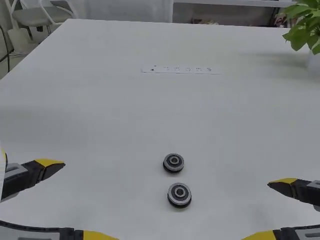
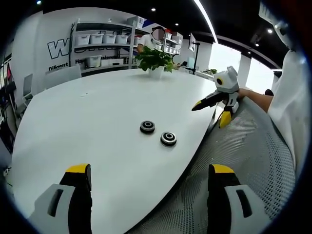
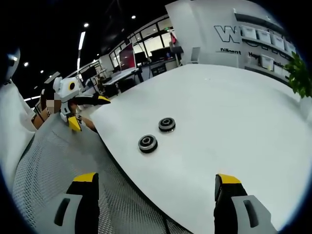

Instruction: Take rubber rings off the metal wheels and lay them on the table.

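The near wheel (image 1: 179,195) lies flat on the table (image 1: 100,115), its dark rubber ring (image 1: 179,204) apparently not yet taken off. The far wheel (image 1: 173,163) lies just behind it. The left gripper (image 2: 148,171) and the right gripper (image 3: 156,179) hover well to either side of the near wheel, jaws wide apart and empty. I think the risk is that the loose wheel slides away if nothing pins it while the ring is pulled.

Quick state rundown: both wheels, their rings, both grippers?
Near wheel: lying flat, rubber ring on.
Far wheel: lying flat, rubber ring on.
Left gripper: open, holding nothing, short of the wheels.
Right gripper: open, holding nothing, short of the wheels.
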A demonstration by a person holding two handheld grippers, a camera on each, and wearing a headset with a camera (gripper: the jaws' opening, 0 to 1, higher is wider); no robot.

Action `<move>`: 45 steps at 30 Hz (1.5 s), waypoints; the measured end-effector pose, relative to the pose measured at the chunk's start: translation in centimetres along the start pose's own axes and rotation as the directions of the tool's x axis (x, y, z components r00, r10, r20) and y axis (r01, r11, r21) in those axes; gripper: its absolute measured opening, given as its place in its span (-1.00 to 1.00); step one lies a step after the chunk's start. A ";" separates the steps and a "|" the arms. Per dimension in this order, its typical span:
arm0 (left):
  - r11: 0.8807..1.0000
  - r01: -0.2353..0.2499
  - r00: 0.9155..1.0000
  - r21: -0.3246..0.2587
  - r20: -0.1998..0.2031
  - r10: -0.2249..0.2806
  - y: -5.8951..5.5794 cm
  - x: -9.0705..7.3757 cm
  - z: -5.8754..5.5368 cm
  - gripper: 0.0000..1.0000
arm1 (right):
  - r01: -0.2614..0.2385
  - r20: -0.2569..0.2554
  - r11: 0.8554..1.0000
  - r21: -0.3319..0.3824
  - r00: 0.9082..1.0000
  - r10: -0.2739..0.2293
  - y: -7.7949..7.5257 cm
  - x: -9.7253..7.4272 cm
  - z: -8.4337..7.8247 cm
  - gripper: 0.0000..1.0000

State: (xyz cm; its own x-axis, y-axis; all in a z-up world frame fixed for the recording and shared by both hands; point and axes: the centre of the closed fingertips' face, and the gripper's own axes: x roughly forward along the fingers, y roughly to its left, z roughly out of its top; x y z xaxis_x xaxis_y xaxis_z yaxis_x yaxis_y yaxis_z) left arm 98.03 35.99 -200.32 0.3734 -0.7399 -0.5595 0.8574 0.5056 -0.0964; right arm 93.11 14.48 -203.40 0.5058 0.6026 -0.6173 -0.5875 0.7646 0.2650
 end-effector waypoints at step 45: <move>0.992 0.082 0.992 0.100 0.092 -0.091 -0.9 -0.6 5.0 0.99 | -0.007 0.025 0.977 -0.212 1.000 0.012 1.0 -0.9 5.7 0.84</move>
State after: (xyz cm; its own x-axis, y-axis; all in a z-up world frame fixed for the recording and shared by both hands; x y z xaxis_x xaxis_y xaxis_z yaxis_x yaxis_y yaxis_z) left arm 98.82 33.79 -195.81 0.3244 -0.8206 -0.4705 0.9162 0.3963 -0.0595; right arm 95.65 16.03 -198.38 0.5140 0.6173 -0.5956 -0.7115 0.6946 0.1059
